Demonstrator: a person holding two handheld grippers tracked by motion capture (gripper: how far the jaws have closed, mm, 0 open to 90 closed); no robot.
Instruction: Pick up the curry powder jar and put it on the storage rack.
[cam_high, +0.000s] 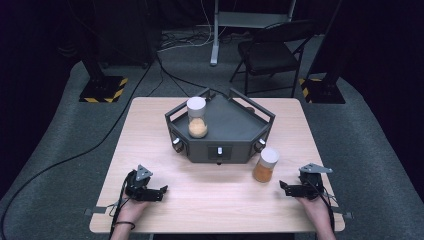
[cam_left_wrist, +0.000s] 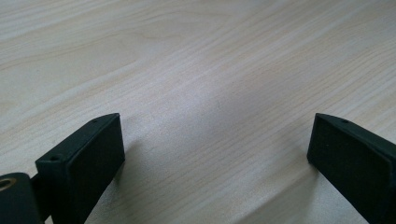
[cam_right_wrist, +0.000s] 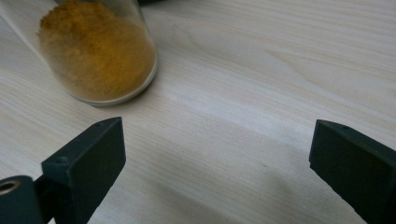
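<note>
Two clear jars of orange powder with white lids are in the high view. One jar stands inside the dark angular tray at the table's middle. The other jar stands on the wood just in front of the tray's right corner; its powder-filled base sits at the upper left of the right gripper view. My right gripper rests near the front right edge, jaws wide apart, nothing between them, a short way from that jar. My left gripper lies at the front left, open over bare wood.
The tray has raised rails, knobs on its front corners and a small front panel. A folding chair and stand bases sit on the floor beyond the table. Cables trail from both grippers off the front edge.
</note>
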